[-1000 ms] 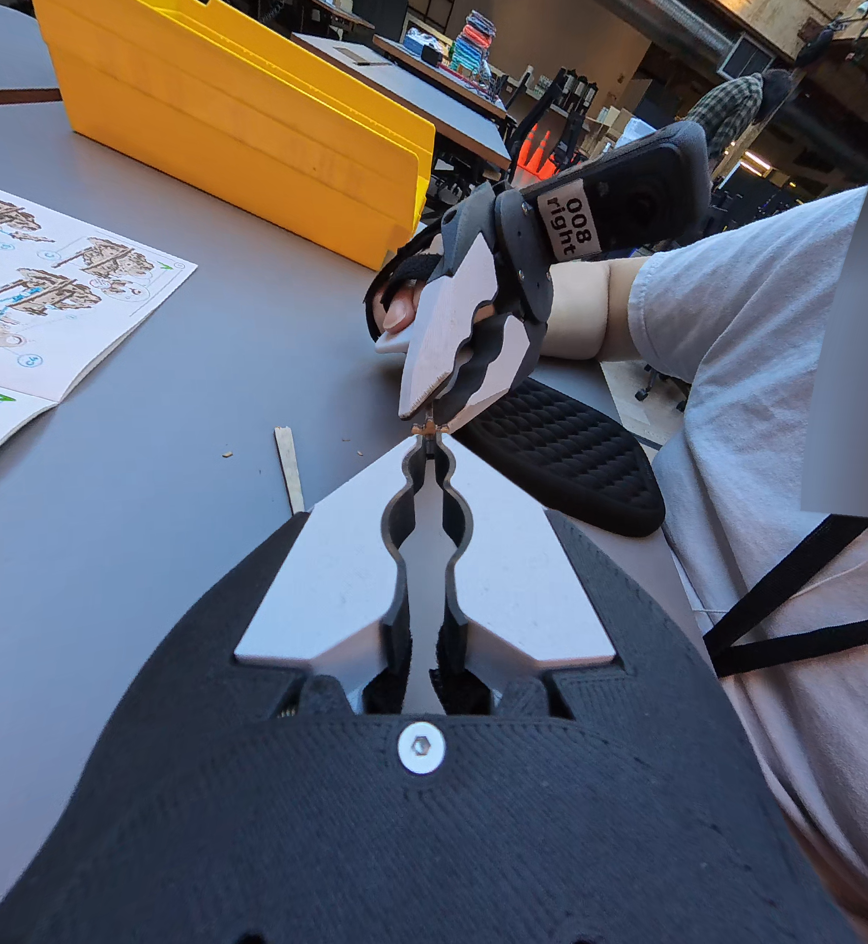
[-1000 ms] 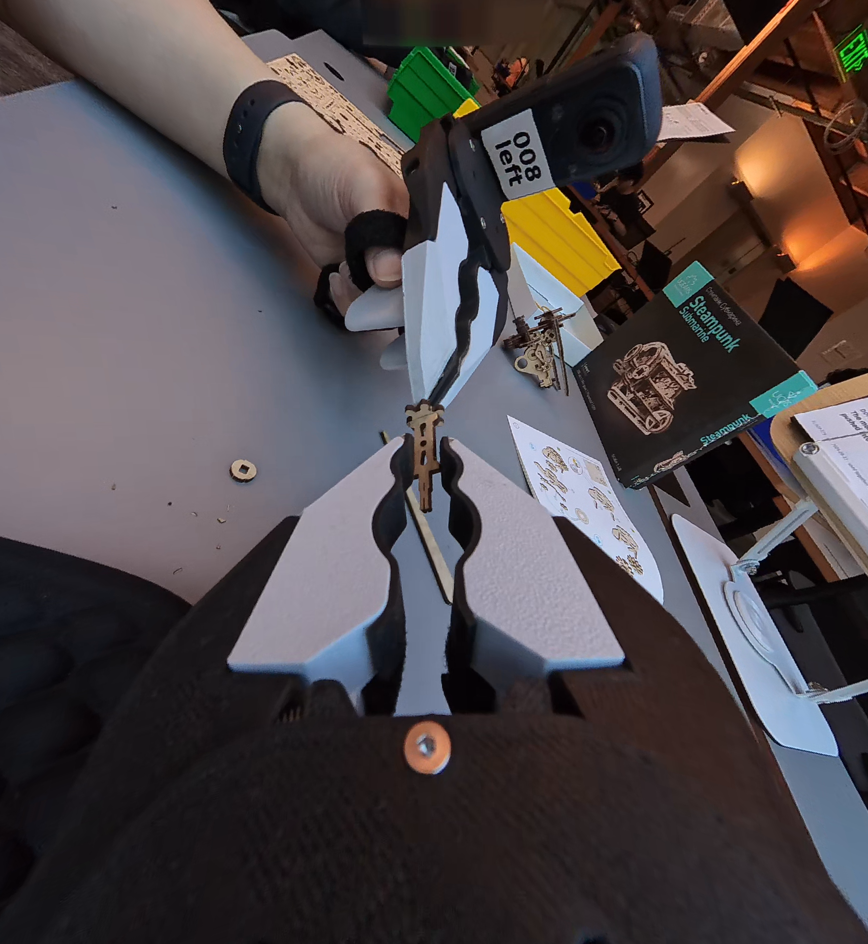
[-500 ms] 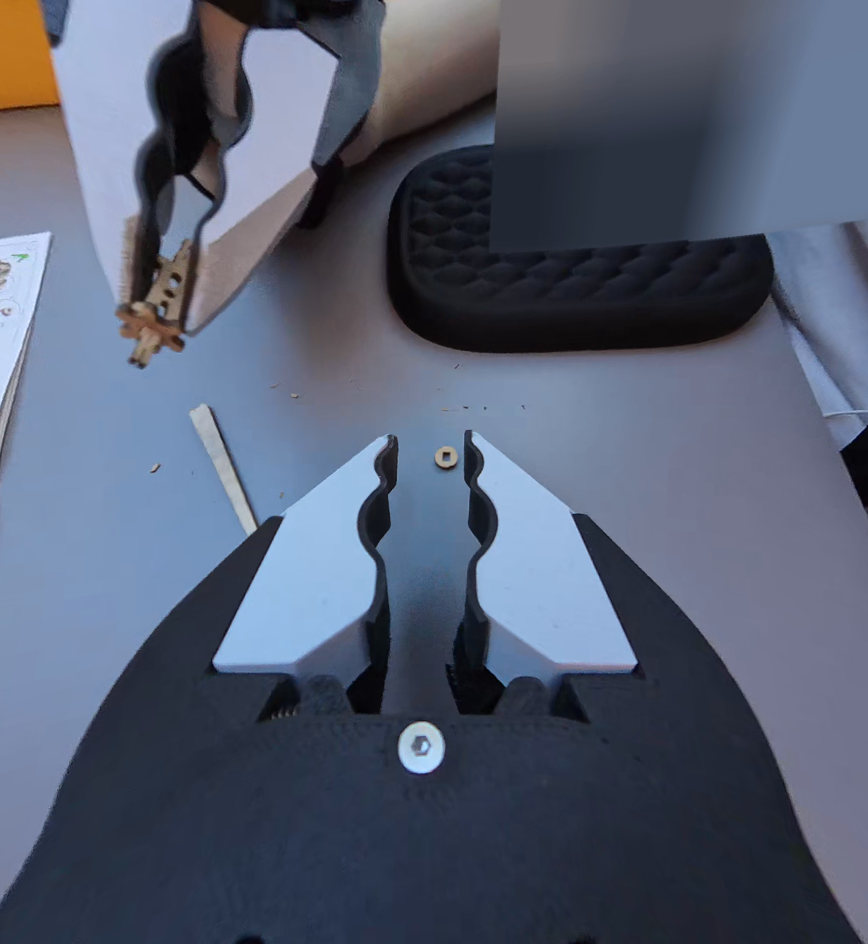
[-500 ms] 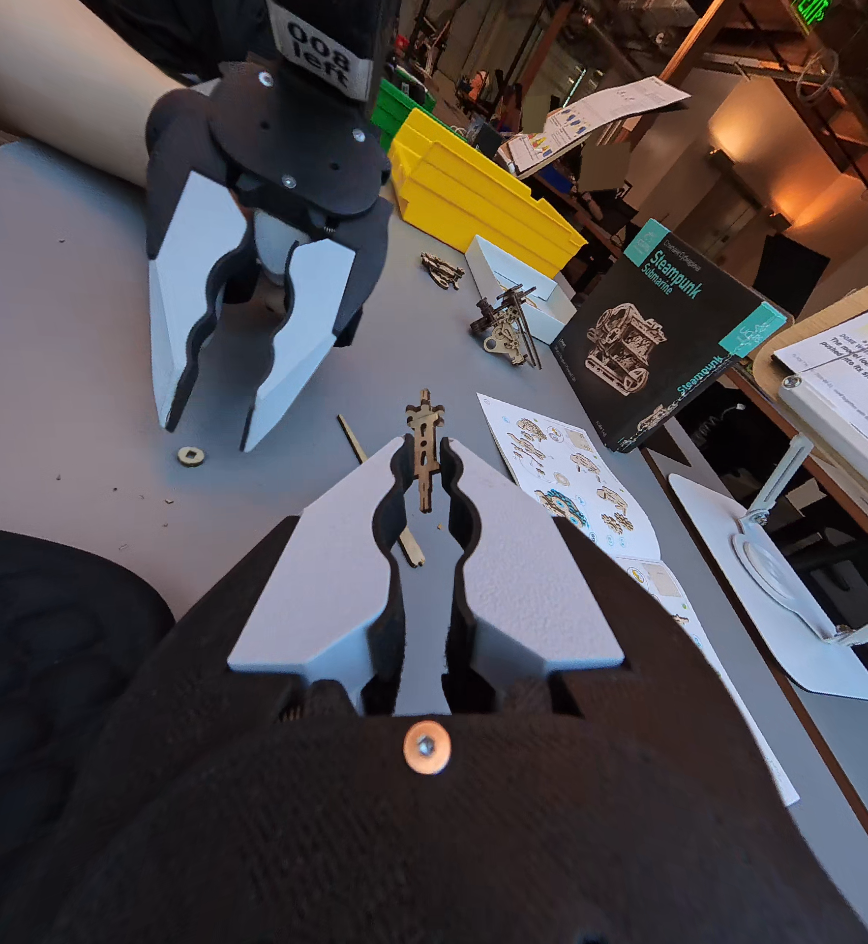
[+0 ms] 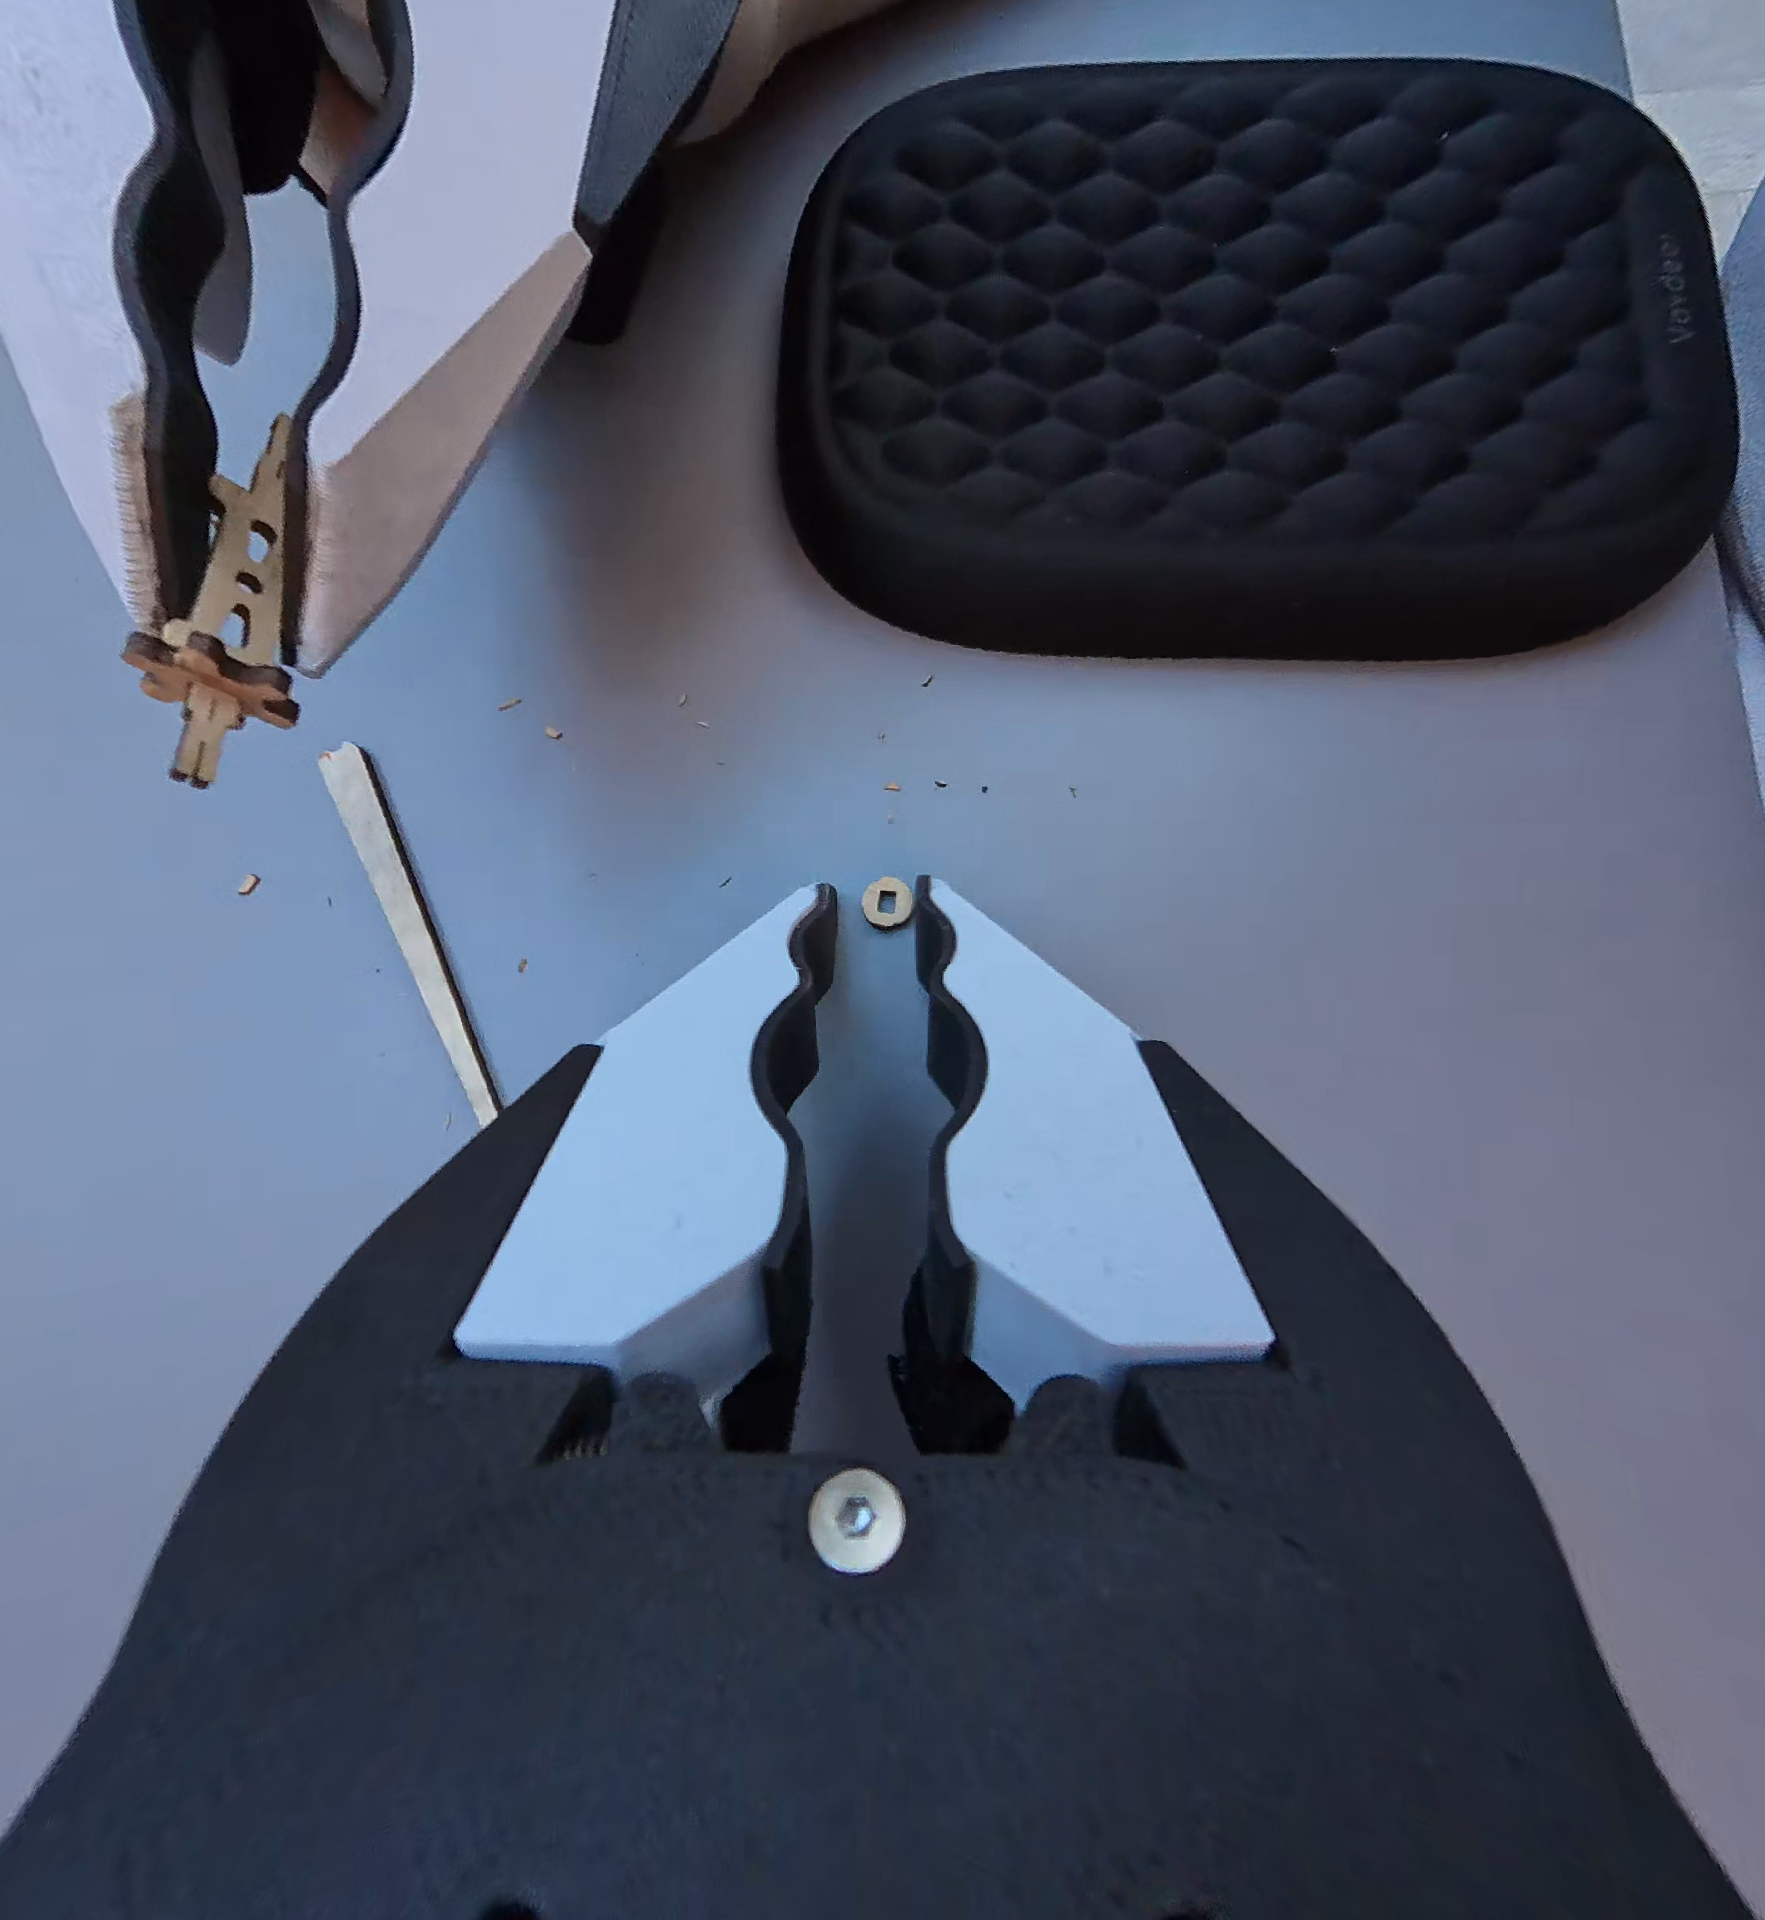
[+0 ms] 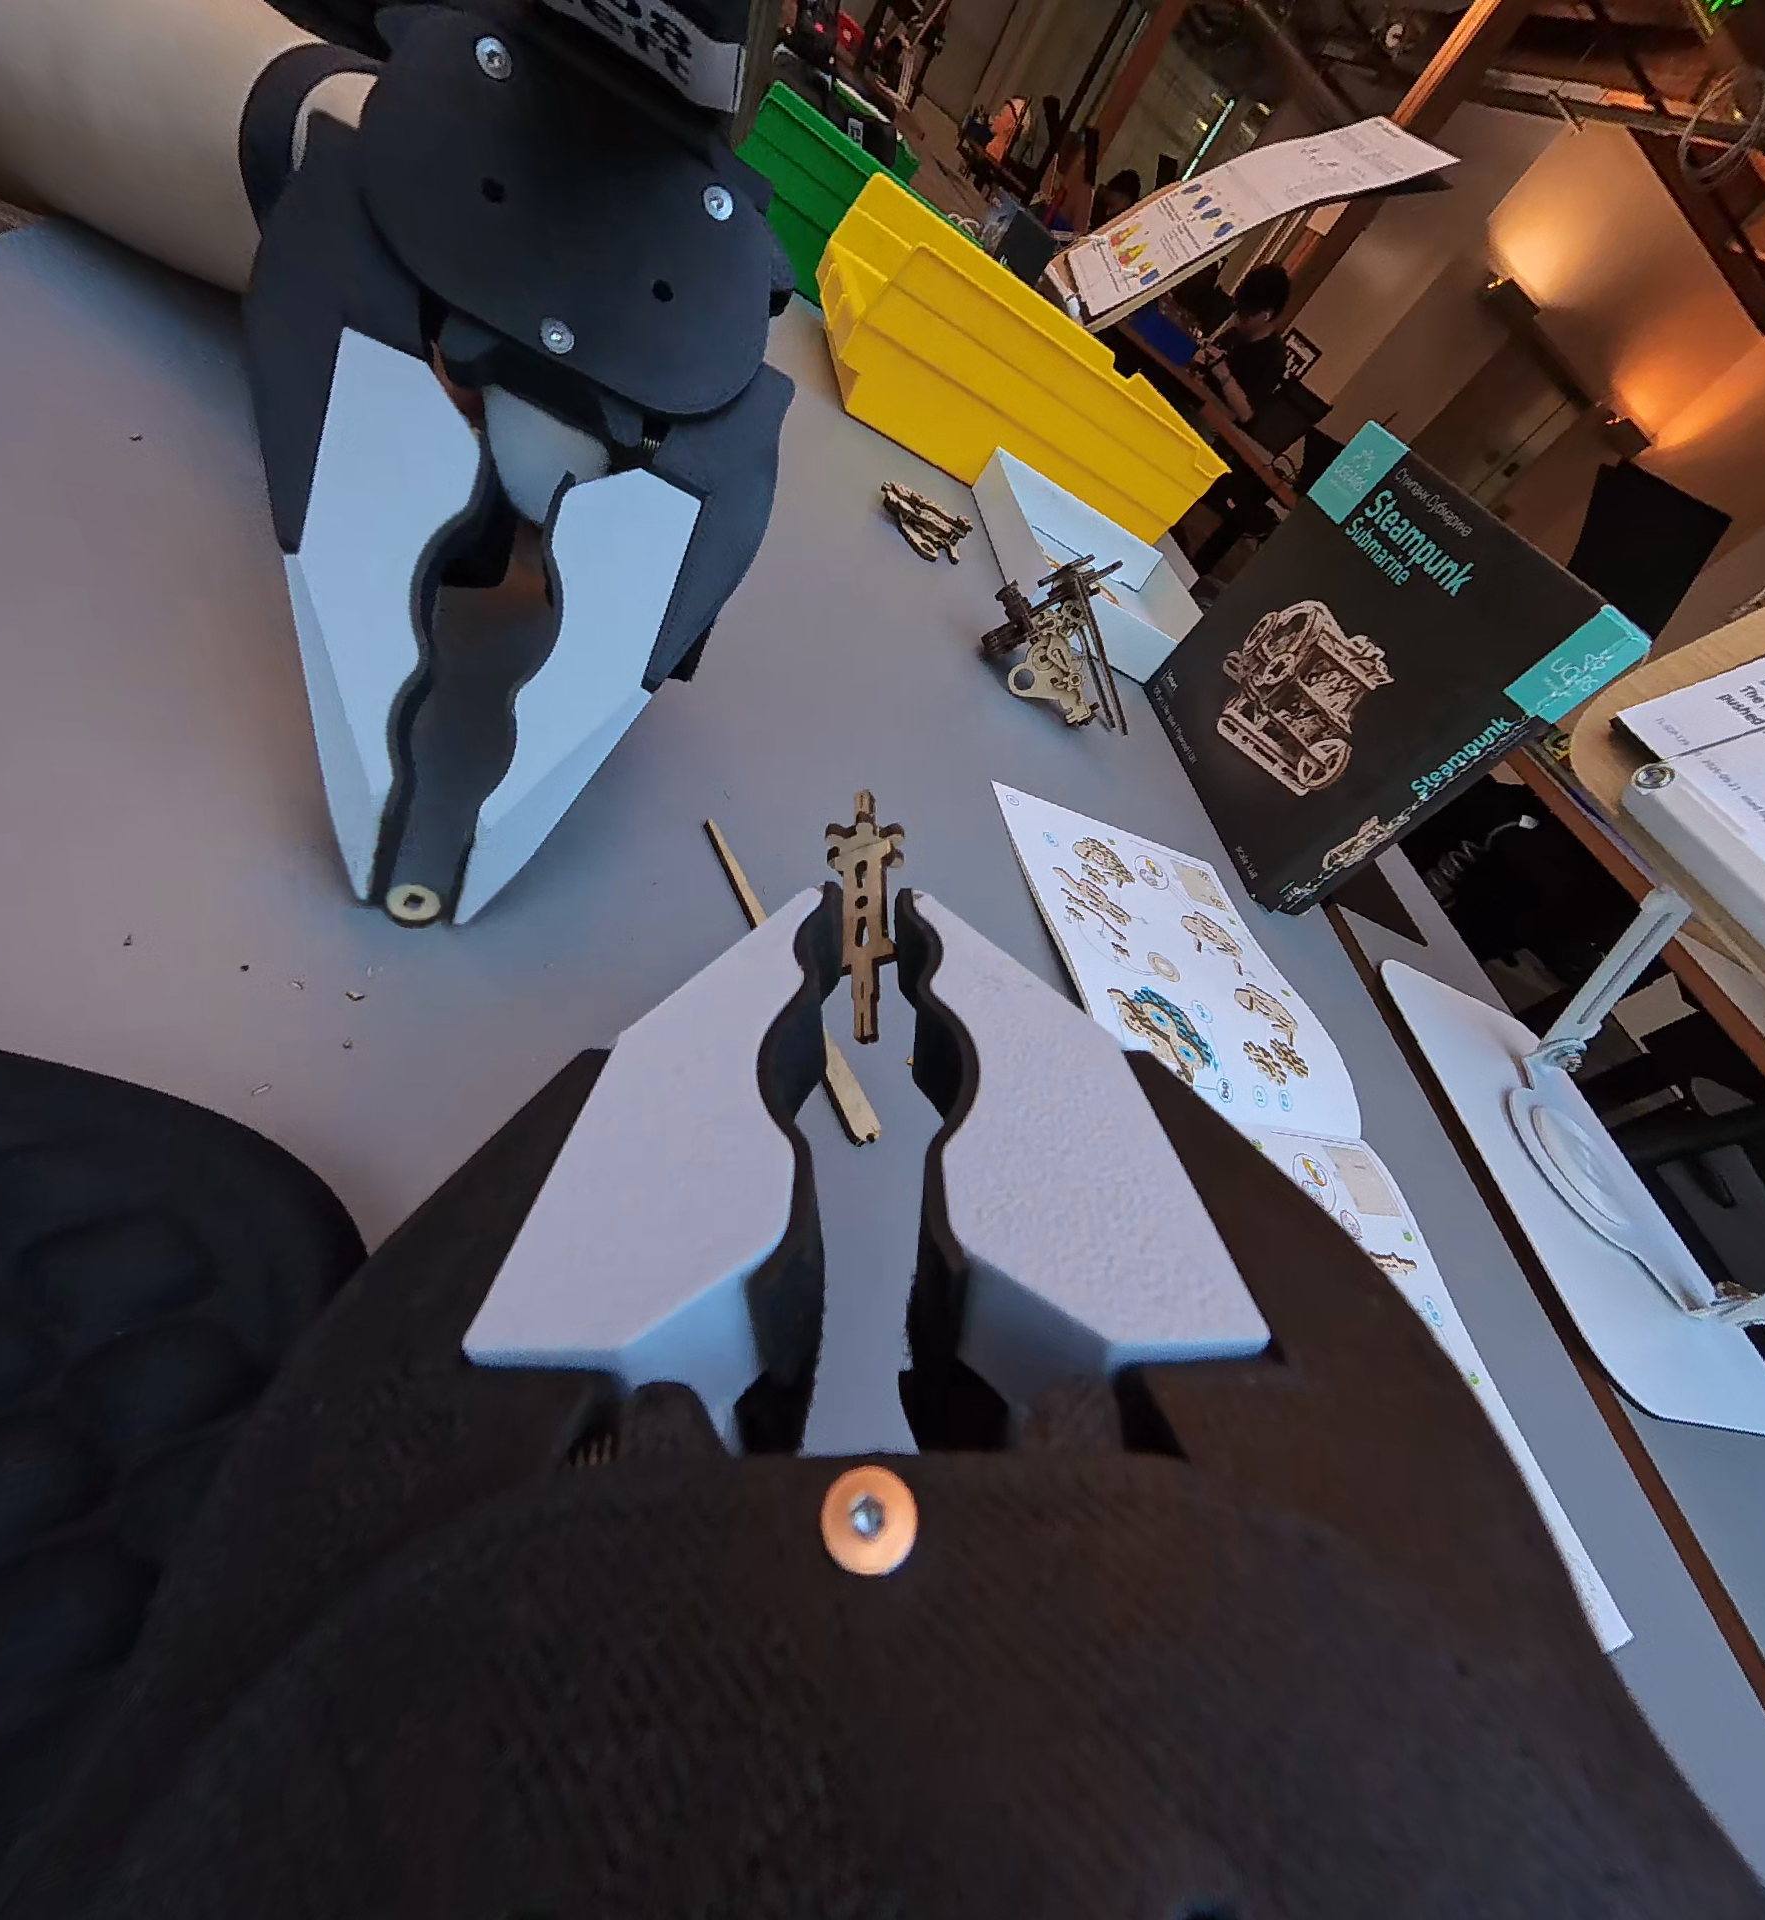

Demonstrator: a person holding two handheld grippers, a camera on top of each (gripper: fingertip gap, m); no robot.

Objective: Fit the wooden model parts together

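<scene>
Wooden washer (image 5: 885,902) between lowered (tips parted) left hand-held gripper (image 5: 870,894).

Printed lettering on black box (image 6: 1377,665), booklet (image 6: 1184,987), clipboard sheet (image 6: 1761,727).

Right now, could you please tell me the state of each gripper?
Left gripper: open, straddling a small round wooden washer on the table.
Right gripper: shut on a slotted wooden model part.

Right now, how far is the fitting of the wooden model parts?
Done: the slotted wooden shaft piece already carries a small cross-shaped part near its tip, and a partly built wooden mechanism stands farther back. In hand: the right gripper grips the shaft; the open left gripper brackets the small round wooden washer on the grey table. Left: picking up and fitting the washer.
</scene>
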